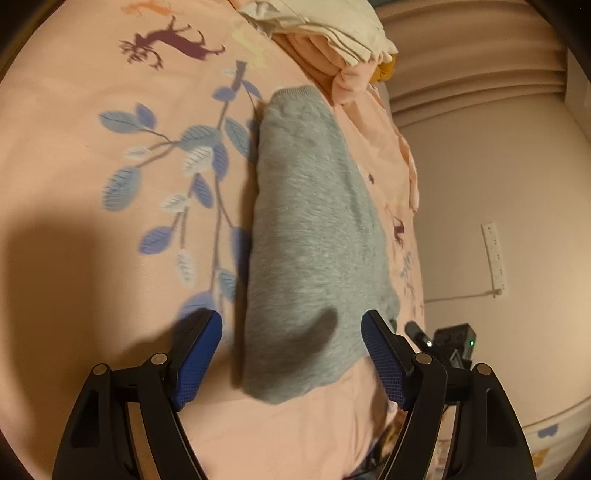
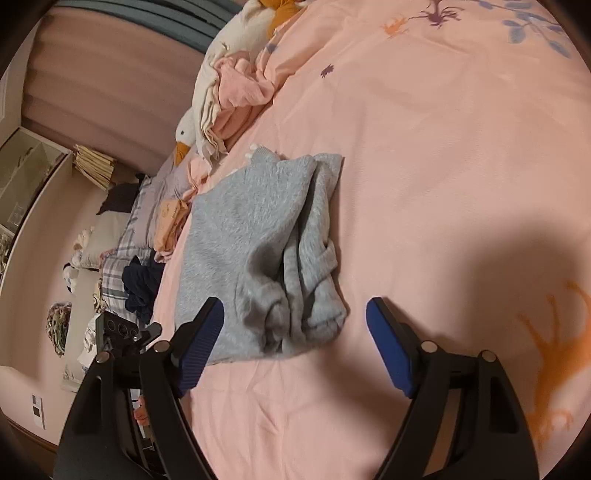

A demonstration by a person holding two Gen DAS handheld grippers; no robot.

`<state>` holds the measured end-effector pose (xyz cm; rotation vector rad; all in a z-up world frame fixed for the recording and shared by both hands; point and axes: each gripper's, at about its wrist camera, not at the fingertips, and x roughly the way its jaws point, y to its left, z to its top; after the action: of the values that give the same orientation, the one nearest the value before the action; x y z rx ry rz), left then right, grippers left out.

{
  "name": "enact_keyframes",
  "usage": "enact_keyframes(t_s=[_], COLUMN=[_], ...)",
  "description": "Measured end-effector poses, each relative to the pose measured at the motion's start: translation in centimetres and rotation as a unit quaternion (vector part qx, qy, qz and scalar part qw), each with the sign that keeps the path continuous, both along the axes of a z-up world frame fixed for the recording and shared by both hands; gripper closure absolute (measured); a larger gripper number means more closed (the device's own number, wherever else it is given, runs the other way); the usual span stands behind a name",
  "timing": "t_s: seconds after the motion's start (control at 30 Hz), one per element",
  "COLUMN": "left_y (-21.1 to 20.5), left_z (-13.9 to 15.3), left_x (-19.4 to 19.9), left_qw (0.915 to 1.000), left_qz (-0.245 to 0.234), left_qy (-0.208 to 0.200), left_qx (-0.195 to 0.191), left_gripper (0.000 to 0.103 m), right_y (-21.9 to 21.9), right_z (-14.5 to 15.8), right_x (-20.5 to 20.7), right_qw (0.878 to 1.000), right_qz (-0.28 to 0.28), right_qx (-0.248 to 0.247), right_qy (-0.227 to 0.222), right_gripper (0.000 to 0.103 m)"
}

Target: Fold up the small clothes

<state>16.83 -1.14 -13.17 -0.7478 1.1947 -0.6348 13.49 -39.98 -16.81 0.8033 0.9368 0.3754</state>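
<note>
A small grey fleece garment (image 1: pixel 310 236) lies folded lengthwise on the pink printed bedsheet (image 1: pixel 92 155). My left gripper (image 1: pixel 291 332) is open just above its near end, blue pads (image 1: pixel 201 354) on either side and not touching it. In the right wrist view the same grey garment (image 2: pixel 255 251) shows bunched folds on its right side. My right gripper (image 2: pixel 295 321) stands open over its near edge. The left pad (image 2: pixel 201 345) overlaps the cloth's corner in the picture and the right pad hangs over bare sheet. Nothing is gripped.
A heap of cream and pink clothes (image 1: pixel 332 33) lies at the far end of the bed, with a white duck toy (image 2: pixel 184 136) beside it. The bed's edge drops to the floor, where a power strip (image 1: pixel 493 254), pillows and dark clothes (image 2: pixel 140 284) lie.
</note>
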Motion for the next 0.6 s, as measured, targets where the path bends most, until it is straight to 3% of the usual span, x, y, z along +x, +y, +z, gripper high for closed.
enact_keyframes(t_s=[0.33,0.5,0.6], left_y=[-2.9,-3.9,-4.5], left_z=[-0.8,-0.9,-0.9], left_x=[2.5,3.9,4.7], left_qw=[0.9996,0.9995,0.9994], left_qz=[-0.028,-0.031,-0.032], left_qy=[0.000,-0.006,-0.013], left_qx=[-0.004,-0.008,-0.002], left_gripper=[0.026,0.016,0.016], right_y=[1.4,2.2,2.6], right_z=[-0.6,-0.7,-0.7], right_x=[3.9,5.6,6.5], right_qw=[0.999,0.999,0.999], right_qz=[0.032,0.045,0.047], right_qx=[0.007,0.005,0.002], right_qy=[0.004,0.001,-0.003], right_gripper=[0.023,0.023,0.026])
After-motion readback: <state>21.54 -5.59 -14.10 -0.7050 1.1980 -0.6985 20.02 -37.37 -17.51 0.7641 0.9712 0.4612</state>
